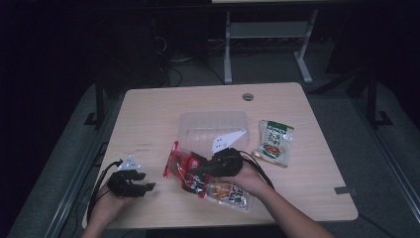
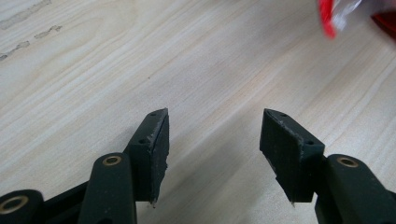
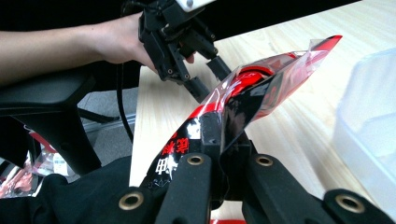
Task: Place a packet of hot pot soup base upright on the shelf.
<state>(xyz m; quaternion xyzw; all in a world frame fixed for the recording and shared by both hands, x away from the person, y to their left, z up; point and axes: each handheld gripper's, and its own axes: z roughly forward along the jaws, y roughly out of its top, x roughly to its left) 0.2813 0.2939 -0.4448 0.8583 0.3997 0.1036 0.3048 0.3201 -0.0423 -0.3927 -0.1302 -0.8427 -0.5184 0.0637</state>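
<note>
Light wood-grain table (image 1: 148, 114), rectangular with rounded corners, a small round grey cap (image 1: 248, 96) set near its far edge and a faint dark mark (image 1: 143, 145) toward the left. Lying on it: a clear plastic container (image 1: 213, 124) near the centre, a green-topped sachet (image 1: 274, 143) just to its right, and a red-and-black printed packet (image 1: 218, 191) at the near side.

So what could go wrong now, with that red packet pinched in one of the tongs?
1. The right tongs pinch the red packet along one thin edge, so it could slip or tear as it hangs.
2. The clear plastic box sits close beside; a swinging packet may nudge it.
3. The left tongs are open with nothing between them, so they give no support if the packet drops.
</note>
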